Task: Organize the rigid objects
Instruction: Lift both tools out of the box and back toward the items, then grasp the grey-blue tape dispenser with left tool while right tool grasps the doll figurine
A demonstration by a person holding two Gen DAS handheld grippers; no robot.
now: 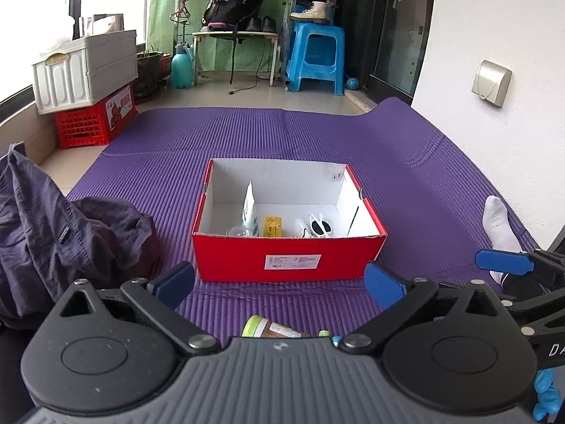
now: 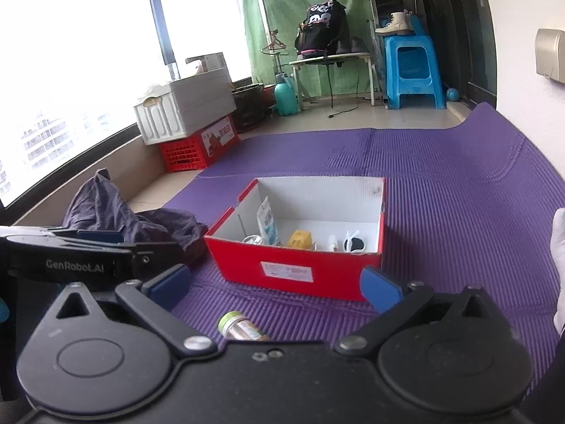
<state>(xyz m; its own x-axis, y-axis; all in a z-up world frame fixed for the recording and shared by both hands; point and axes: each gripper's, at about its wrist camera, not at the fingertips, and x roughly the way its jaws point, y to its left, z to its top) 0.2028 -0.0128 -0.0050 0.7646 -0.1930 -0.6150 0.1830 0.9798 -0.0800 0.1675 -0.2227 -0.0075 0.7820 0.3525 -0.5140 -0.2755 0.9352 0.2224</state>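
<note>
A red cardboard box (image 1: 287,258) (image 2: 247,261) with a white inside stands on the purple mat. In it lie a white pouch (image 1: 250,212) (image 2: 268,224), a small yellow box (image 1: 272,226) (image 2: 301,238), white sunglasses (image 1: 319,228) (image 2: 356,243) and a clear round thing (image 1: 237,231). A green-capped bottle (image 1: 270,328) (image 2: 240,327) lies on the mat in front of the box. My left gripper (image 1: 280,286) is open and empty over that bottle. My right gripper (image 2: 275,288) is open and empty too. Its blue finger (image 1: 503,262) shows at the right of the left wrist view.
A dark crumpled cloth (image 1: 60,233) (image 2: 134,219) lies left of the box. A person's white sock (image 1: 499,226) rests on the purple mat (image 1: 282,134) at the right. A white crate on a red crate (image 1: 91,120), a blue stool (image 1: 316,58) and a low table stand farther back.
</note>
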